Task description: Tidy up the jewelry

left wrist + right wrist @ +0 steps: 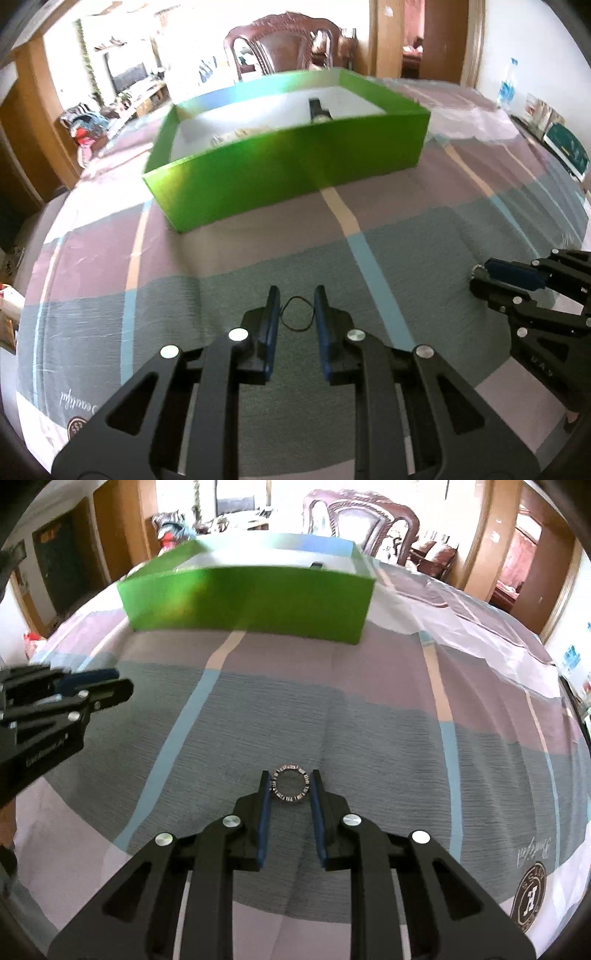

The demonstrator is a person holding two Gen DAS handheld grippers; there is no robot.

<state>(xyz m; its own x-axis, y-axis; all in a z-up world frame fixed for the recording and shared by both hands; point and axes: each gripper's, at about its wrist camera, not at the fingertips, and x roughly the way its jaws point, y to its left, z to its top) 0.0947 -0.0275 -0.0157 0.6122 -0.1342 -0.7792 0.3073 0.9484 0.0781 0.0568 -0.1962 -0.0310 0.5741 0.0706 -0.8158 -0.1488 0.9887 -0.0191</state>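
Note:
A green box [288, 173] with a white inside stands on the striped cloth; it also shows in the right wrist view [251, 602]. It holds a dark cylinder [317, 110] and some pale jewelry [236, 134]. My left gripper [297, 301] is open around a thin black cord loop [297, 314] lying on the cloth. My right gripper [290, 784] has its blue pads against both sides of a beaded bracelet ring [290, 784], low over the cloth. The right gripper also shows at the right of the left wrist view [476, 275].
The table is covered by a cloth [369, 709] in grey, pink and blue stripes. A carved wooden chair [284, 48] stands behind the box. A water bottle [508, 85] and a teal packet [567, 151] sit at the far right edge.

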